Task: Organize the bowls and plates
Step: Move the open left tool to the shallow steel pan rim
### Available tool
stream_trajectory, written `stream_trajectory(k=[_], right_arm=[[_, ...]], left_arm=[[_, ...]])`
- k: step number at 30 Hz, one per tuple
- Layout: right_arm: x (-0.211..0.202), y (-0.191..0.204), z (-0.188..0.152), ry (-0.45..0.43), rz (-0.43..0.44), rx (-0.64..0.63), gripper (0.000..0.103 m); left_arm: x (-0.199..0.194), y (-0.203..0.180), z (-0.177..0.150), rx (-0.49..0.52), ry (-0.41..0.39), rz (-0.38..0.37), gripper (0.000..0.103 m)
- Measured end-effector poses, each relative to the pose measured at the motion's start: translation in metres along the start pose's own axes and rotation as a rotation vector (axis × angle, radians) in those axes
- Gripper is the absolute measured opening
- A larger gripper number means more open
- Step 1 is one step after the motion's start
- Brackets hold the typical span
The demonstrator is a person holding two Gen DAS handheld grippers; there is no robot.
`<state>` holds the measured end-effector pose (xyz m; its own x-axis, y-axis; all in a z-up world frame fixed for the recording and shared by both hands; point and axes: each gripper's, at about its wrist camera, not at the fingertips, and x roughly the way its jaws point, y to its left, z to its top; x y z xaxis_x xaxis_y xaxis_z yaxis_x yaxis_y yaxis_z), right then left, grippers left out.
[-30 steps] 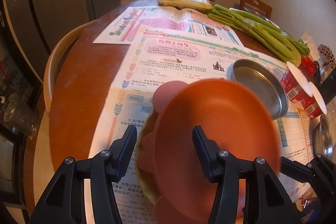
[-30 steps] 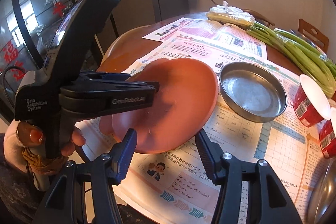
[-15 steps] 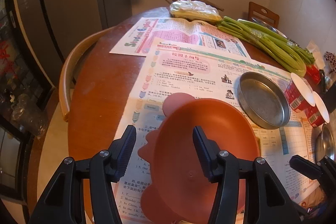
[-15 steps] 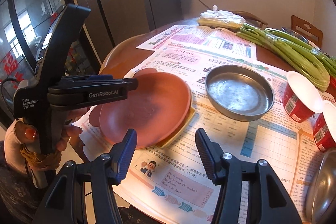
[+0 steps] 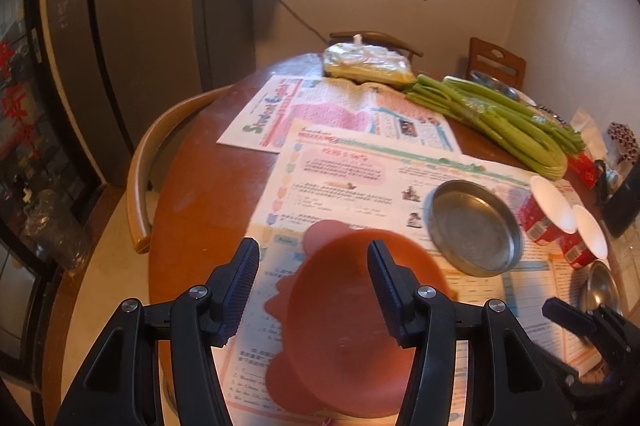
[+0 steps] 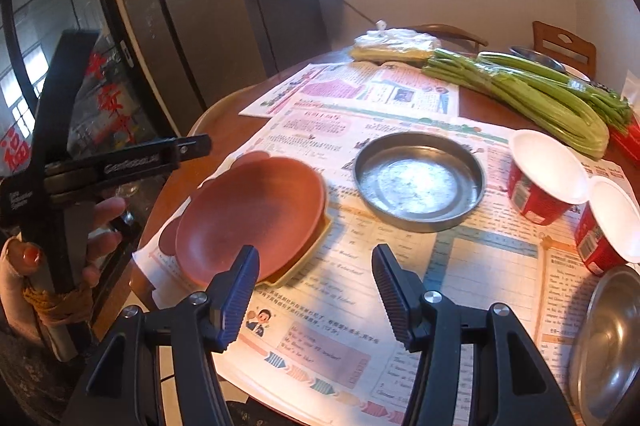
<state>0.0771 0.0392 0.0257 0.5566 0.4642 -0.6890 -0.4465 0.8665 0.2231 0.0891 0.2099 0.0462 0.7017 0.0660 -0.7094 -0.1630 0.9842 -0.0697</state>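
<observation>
The orange plate (image 6: 248, 218) lies nested on a yellow plate (image 6: 308, 250), on newspaper (image 6: 472, 266) near the round surface's (image 5: 208, 186) edge. Just beside it sits a metal dish (image 6: 418, 180), then two red cups (image 6: 540, 178). Both the left tongs (image 5: 312, 290) and the right tongs (image 6: 316, 290) hang above, open and empty.

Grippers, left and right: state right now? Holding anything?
Left gripper: open, holding nothing; the orange plate lies on the table below it.
Right gripper: open, holding nothing, over the newspaper.
</observation>
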Motion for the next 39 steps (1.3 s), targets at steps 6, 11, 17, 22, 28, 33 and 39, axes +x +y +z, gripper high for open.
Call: stream_trajectory(k=[6, 11, 17, 22, 28, 33, 39], right_arm=[[-0.017, -0.026, 0.007, -0.039, -0.014, 0.072, 0.058], [-0.029, -0.050, 0.014, -0.062, -0.030, 0.120, 0.059], [-0.031, -0.070, 0.023, -0.055, -0.036, 0.153, 0.059], [-0.028, -0.083, 0.030, -0.043, -0.036, 0.173, 0.059], [-0.022, -0.094, 0.037, -0.026, -0.043, 0.197, 0.059], [-0.016, -0.103, 0.039, -0.002, -0.044, 0.223, 0.059], [-0.009, -0.122, 0.035, 0.023, -0.065, 0.276, 0.059]], left_arm=[[-0.005, -0.021, 0.008, 0.038, -0.006, -0.031, 0.058], [-0.002, -0.038, 0.020, 0.064, 0.004, -0.044, 0.058], [0.002, -0.056, 0.037, 0.087, 0.009, -0.058, 0.058], [0.012, -0.070, 0.048, 0.108, 0.028, -0.070, 0.058], [0.028, -0.087, 0.055, 0.146, 0.060, -0.093, 0.058], [0.042, -0.097, 0.060, 0.169, 0.086, -0.105, 0.058], [0.062, -0.105, 0.062, 0.189, 0.132, -0.128, 0.058]])
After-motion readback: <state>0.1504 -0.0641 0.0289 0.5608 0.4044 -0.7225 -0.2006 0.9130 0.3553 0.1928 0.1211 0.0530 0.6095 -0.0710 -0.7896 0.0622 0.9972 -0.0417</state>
